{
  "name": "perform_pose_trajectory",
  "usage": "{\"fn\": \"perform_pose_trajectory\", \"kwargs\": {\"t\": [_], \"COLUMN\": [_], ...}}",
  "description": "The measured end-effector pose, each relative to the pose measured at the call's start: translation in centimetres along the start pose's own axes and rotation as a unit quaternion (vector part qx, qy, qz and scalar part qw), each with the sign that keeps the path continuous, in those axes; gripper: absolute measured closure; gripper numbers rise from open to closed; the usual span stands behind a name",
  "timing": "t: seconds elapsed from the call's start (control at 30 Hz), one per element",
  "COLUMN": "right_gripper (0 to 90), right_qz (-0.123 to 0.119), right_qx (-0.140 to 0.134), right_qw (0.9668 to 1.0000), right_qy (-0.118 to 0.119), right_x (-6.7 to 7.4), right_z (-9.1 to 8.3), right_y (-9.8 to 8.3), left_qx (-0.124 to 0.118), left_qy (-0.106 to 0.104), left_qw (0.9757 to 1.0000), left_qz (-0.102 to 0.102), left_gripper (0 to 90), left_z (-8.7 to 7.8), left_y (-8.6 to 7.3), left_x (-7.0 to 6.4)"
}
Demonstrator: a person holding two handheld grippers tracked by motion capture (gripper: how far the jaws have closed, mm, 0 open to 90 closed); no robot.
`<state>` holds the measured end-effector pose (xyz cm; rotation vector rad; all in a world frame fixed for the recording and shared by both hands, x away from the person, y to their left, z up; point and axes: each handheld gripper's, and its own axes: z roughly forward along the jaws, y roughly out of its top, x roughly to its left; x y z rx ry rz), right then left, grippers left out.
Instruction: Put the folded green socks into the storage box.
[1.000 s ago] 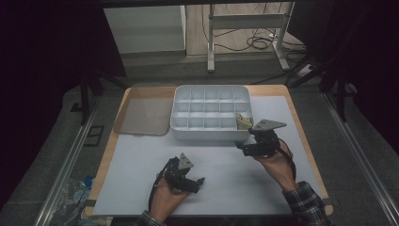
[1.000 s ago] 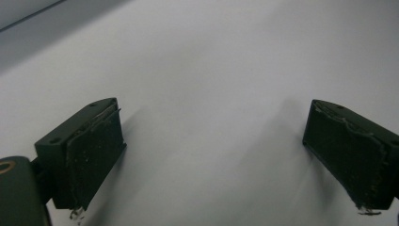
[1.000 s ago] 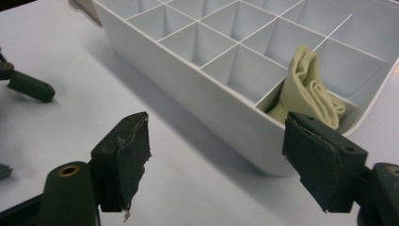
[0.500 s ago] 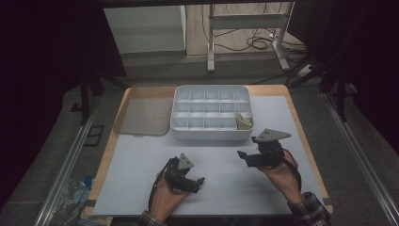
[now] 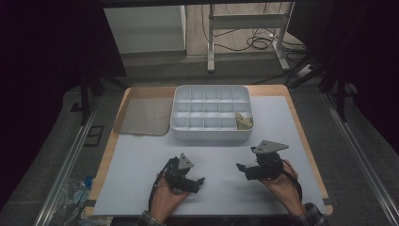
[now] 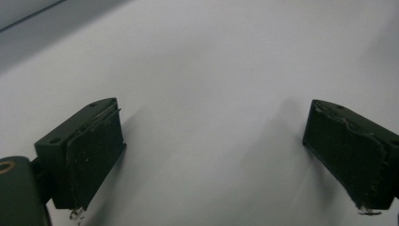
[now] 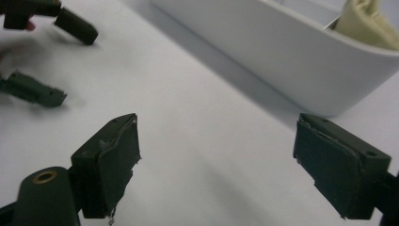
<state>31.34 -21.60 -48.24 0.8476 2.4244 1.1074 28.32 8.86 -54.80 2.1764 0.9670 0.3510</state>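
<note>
At the bottom of the high view, two hands each hold a claw above the white mat on the worktop [image 5: 141, 160]. The left claw [image 5: 200, 182], lower centre, has its jaws wide apart with nothing between them. The right claw [image 5: 241, 169], lower right, is empty too; its jaws have just been opening. Farther up, at centre, a white compartment tray [image 5: 210, 135] holds a beige cloth [image 5: 243, 121] in its lower right compartment. A tan lid [image 5: 140, 116] lies just left of the tray.

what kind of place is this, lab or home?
Most likely a lab recording bench, not a home: a white mat on a wooden table, aluminium rails alongside it, cables on the floor beyond, and a white compartment tray set out for handling.
</note>
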Motion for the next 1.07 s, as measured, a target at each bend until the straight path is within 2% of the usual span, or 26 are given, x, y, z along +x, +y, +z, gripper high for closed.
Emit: {"fn": "perform_pose_trajectory", "kwargs": {"t": [0.23,0.4,0.77,1.07], "right_gripper": [10.7,7.7,2.9,1.7], "right_qz": [0.007,0.012,0.001,0.006], "right_qx": [0.012,0.031,0.067,0.058], "right_qw": [0.9998,0.9992,0.9978,0.9983], "right_qy": [0.012,0.02,0.002,0.003], "right_x": [0.5,0.9,1.2,1.2], "right_z": [0.5,1.1,2.7,2.8], "right_y": [-1.2,-2.3,-4.1,-4.5], "left_qx": [0.001,0.001,0.0,0.001], "left_qy": [0.0,0.0,0.0,0.0], "left_qw": [1.0,1.0,1.0,1.0], "left_qz": [0.001,0.001,0.001,0.0], "left_gripper": [5.4,5.3,5.4,5.3], "left_z": [0.0,0.0,0.0,0.0], "left_y": [0.0,0.0,0.0,0.0], "left_x": [0.0,0.0,0.0,0.0]}}
